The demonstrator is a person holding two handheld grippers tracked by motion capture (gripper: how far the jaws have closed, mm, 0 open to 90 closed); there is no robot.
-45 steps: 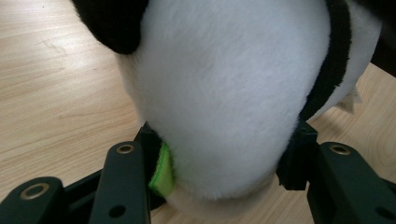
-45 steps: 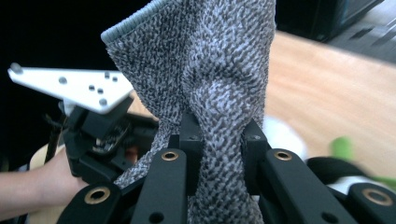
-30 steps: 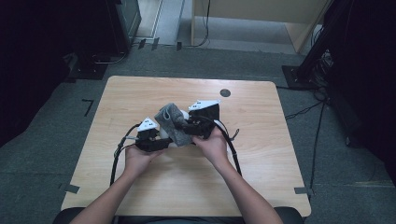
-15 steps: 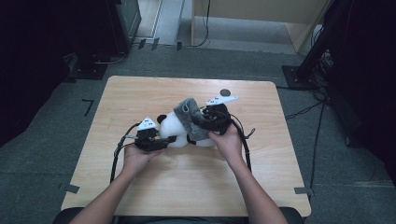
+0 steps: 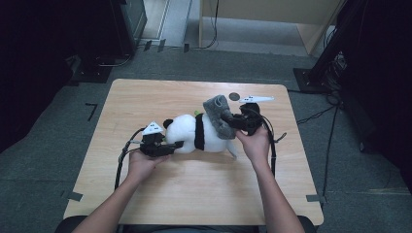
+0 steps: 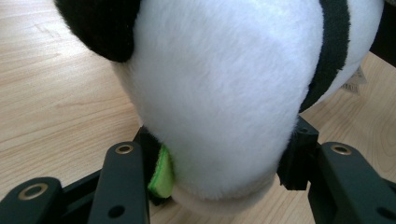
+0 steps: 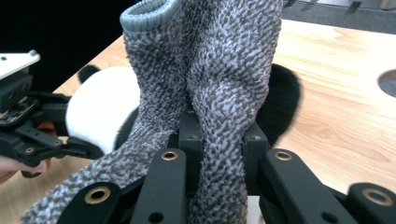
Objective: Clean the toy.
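Lying on its side on the wooden surface (image 5: 160, 194), a toy panda (image 5: 194, 133) stretches between two hands. It is white and fluffy, with a black band around its middle and a black ear at the left end.

The left hand-held gripper (image 5: 172, 144) grips the panda's head end. In the left gripper view, the two black jaws press into the white fur from both sides, and a small green bit (image 6: 161, 175) is squeezed against one jaw. The left hand (image 5: 141, 162) rests on the surface, just behind it.

The right hand-held gripper (image 5: 231, 121) is clenched on a grey fuzzy sock (image 5: 217, 115). In the right gripper view, the sock (image 7: 215, 88) is pinched between the jaws and bunches up above them — its smooth grey cuff is at the top. The sock sits at the panda's other end, touching its body. I cannot tell if it covers a leg. The right hand (image 5: 255, 143) holds the gripper just above the surface, near the far right side.

A small tag (image 5: 233, 151) sticks out from under the panda, by the right hand. A dark round hole (image 5: 234, 96) is in the surface, just behind the sock.
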